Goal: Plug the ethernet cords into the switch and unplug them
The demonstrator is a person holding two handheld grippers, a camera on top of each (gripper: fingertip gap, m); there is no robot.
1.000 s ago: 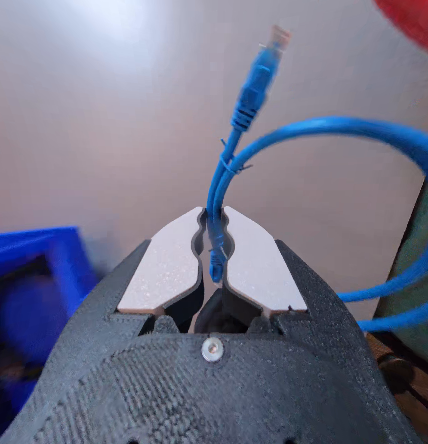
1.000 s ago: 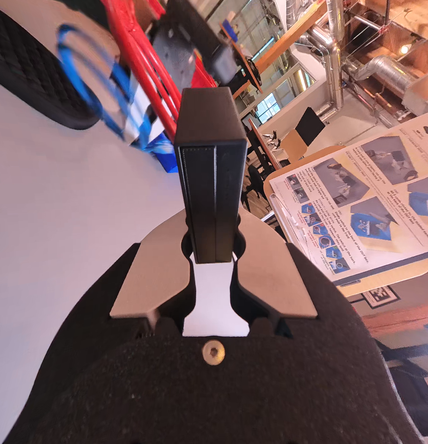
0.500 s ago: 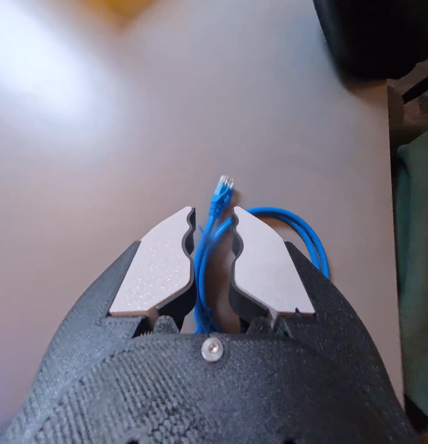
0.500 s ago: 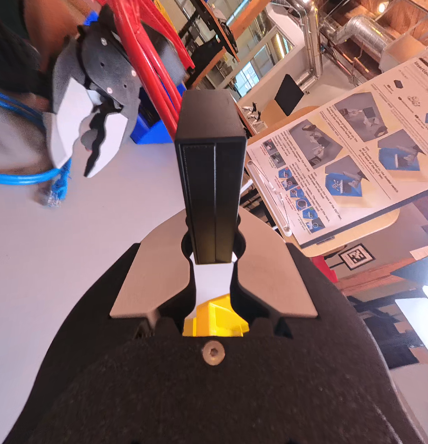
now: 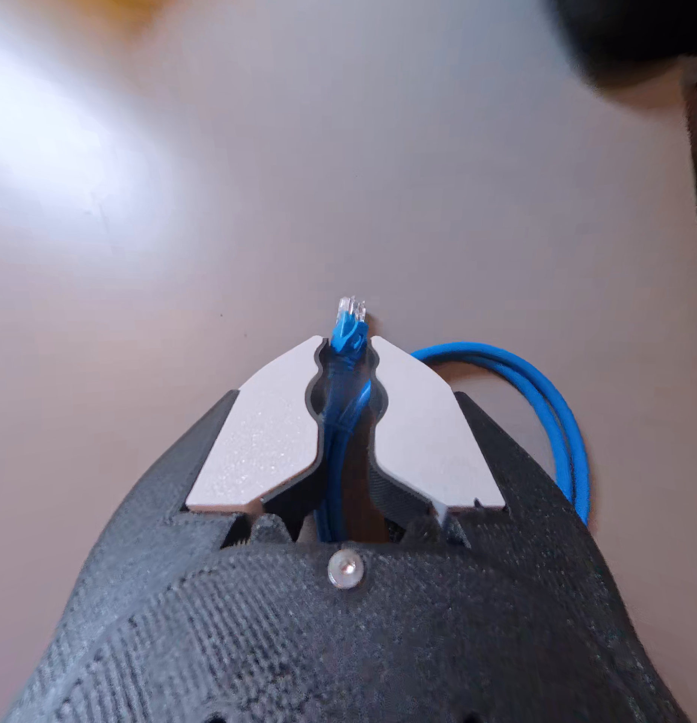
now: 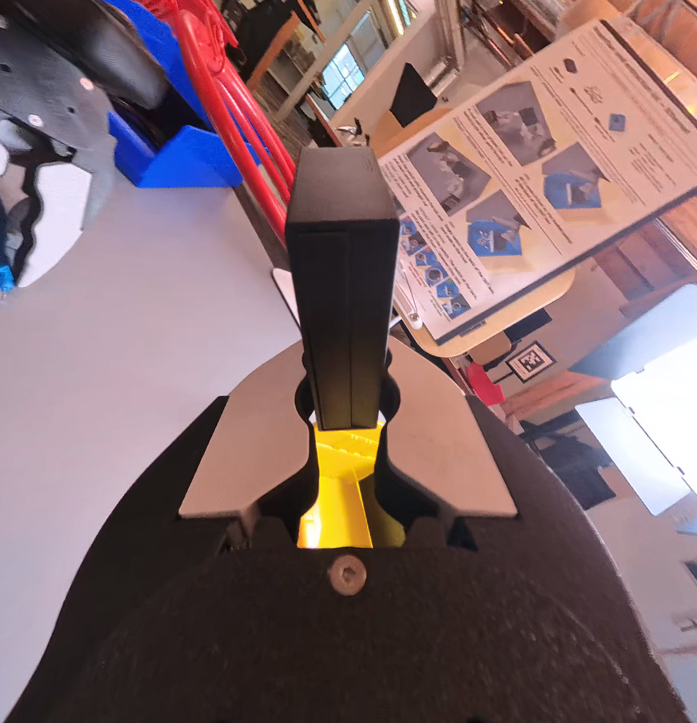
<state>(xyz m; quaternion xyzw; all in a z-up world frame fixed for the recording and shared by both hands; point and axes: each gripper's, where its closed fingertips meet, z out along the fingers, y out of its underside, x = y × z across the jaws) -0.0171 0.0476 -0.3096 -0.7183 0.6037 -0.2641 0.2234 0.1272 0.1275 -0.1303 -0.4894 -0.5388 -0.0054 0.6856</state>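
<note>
Blue ethernet cord [image 5: 344,395] sat pinched near its plug [image 5: 351,313] between the left gripper [image 5: 347,344] fingers, slack looping right over the grey table [image 5: 221,195]. Right gripper [image 6: 346,367] clamped the upright black switch [image 6: 341,242]; blue bin [image 6: 174,156] far left.

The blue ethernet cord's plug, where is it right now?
In the left wrist view, the plug pokes out between the left gripper fingers just above the grey table; the cord's loop trails to the right.
</note>
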